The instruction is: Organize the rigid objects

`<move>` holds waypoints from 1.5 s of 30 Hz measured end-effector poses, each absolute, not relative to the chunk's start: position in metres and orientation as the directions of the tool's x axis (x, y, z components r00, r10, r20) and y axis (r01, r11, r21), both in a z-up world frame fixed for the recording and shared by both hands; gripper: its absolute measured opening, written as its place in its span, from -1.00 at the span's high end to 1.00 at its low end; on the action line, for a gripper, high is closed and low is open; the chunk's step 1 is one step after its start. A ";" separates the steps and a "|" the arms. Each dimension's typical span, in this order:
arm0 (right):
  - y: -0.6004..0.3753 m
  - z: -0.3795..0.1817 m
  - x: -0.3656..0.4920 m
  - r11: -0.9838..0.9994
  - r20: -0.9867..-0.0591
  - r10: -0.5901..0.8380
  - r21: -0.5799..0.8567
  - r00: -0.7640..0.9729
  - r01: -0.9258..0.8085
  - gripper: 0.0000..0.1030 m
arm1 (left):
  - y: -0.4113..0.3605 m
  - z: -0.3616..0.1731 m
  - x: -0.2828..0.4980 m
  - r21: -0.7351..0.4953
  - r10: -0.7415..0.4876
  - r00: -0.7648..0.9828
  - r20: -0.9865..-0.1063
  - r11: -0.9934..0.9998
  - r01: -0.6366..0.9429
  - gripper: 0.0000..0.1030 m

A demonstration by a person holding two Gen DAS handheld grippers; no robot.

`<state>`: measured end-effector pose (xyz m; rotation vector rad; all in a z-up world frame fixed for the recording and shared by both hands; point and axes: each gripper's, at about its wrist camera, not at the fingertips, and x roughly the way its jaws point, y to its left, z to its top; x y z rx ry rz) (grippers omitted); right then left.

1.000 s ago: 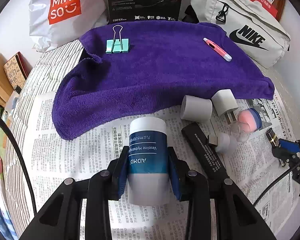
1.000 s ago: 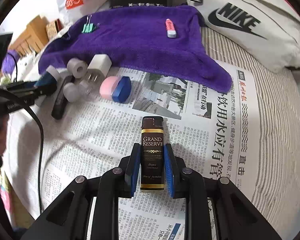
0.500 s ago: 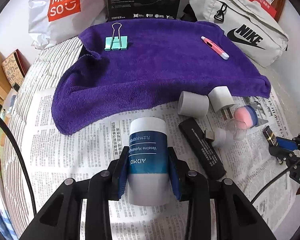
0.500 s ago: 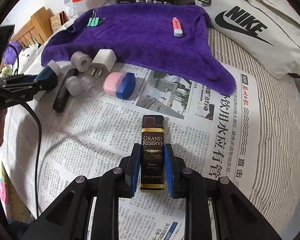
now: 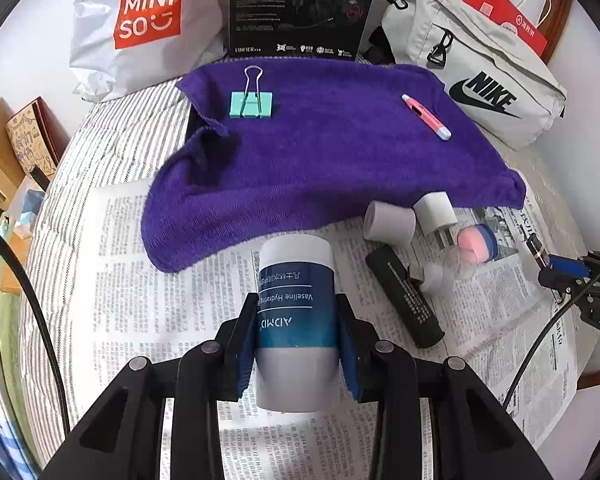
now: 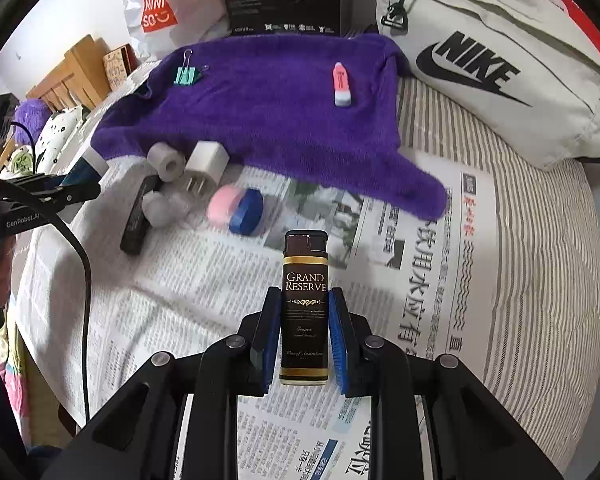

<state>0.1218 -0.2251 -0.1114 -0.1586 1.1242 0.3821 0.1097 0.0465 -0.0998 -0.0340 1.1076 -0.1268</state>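
1. Left tongs (image 5: pixel 296 344) clenched on the Vaseline jar (image 5: pixel 296 320): white cylinder with a blue label. Long axis runs forward along the fingers, one white end pointing toward the purple towel (image 5: pixel 320 152), label text upside down in the left wrist view. Jar sits above the newspaper (image 5: pixel 180 300).
2. Right tongs (image 6: pixel 305 340) clenched on the lighter (image 6: pixel 305 304), dark with gold bands, marked "GRAND RESERVE". Long axis forward along the fingers, dark cap end pointing away toward the towel. It is over the newspaper on the striped bed (image 6: pixel 540 280).
3. On the towel: teal binder clip (image 5: pixel 251 104) at far left, pink pen-like item (image 5: pixel 426 117) at far right, well apart.
4. Cluster on the newspaper just beside the towel's near edge: grey tape roll (image 5: pixel 388 222), white plug adapter (image 5: pixel 436 212), pink-and-blue case (image 5: pixel 474 240), black bar (image 5: pixel 404 298), and a small clear-and-white item I cannot identify.
5. Behind the towel: Miniso bag (image 5: pixel 140 28), black box (image 5: pixel 300 4), Nike bag (image 5: pixel 476 80).
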 end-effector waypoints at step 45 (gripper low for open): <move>-0.185 -0.112 0.276 0.912 -0.894 0.233 0.064 0.383 -0.404 0.55 | 0.073 -0.074 0.214 -0.133 -0.170 0.460 -0.871 0.985 0.112 0.34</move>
